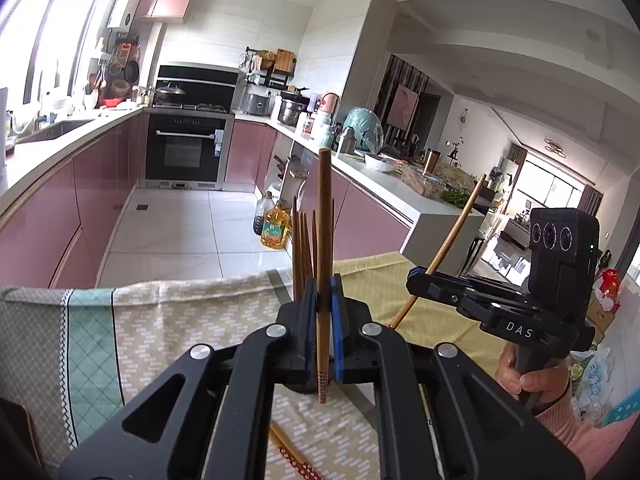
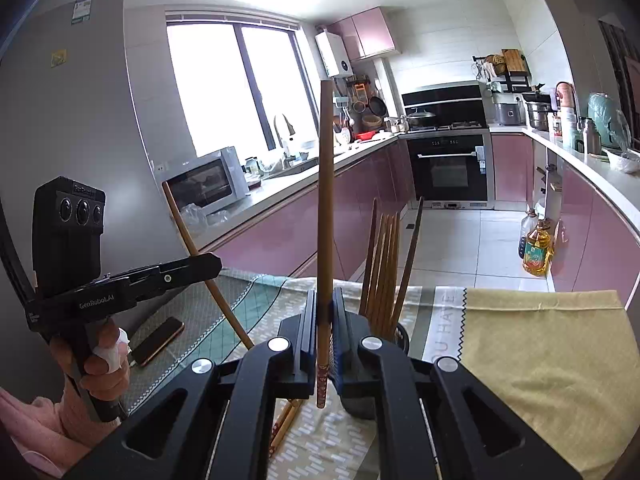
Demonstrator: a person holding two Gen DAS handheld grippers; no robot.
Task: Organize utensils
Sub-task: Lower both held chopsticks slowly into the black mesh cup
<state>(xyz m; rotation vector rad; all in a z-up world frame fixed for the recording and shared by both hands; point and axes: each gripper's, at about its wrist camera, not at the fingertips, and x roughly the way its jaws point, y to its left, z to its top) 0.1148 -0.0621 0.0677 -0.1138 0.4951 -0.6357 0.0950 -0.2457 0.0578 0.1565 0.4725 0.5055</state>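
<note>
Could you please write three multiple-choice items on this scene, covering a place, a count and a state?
1. Where do the stored chopsticks stand?
A. in a dark holder on the table
B. in the sink
C. on the microwave

2. How many chopsticks are held in jaws?
A. none
B. one
C. two

3. How is the left gripper?
A. open
B. shut on a chopstick
C. shut on nothing

Answers: 1 A, they rise from the holder; 2 C, the right gripper holds one too; 3 B, jaws pinch a chopstick.
</note>
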